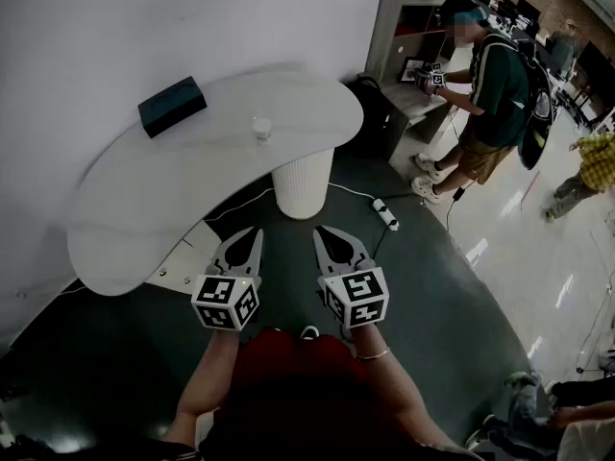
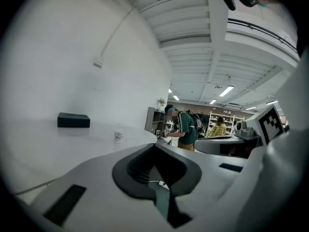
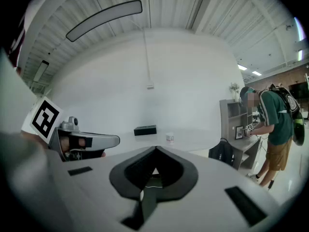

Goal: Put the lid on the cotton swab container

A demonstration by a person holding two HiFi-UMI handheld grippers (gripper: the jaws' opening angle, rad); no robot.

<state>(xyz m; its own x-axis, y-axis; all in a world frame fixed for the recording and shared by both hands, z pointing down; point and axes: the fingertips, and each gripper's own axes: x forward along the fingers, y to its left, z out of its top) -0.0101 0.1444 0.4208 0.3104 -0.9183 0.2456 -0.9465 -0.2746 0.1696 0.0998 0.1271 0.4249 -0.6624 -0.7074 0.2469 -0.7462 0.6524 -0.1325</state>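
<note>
A small white cotton swab container (image 1: 261, 128) stands on the white curved table (image 1: 144, 200), towards its far side. It also shows as a tiny cup (image 2: 118, 136) in the left gripper view and as a small cup (image 3: 169, 137) in the right gripper view. I cannot make out a separate lid. My left gripper (image 1: 254, 231) and right gripper (image 1: 323, 230) hang side by side over the dark floor, short of the table's near edge. Both point at the table, shut and empty, with their tips meeting (image 2: 155, 145) (image 3: 155, 149).
A dark box (image 1: 171, 105) lies at the table's far left. The table rests on a ribbed white pedestal (image 1: 302, 181). A power strip (image 1: 385, 214) lies on the floor. A person (image 1: 490, 94) stands at a grey shelf (image 1: 408, 46) on the right.
</note>
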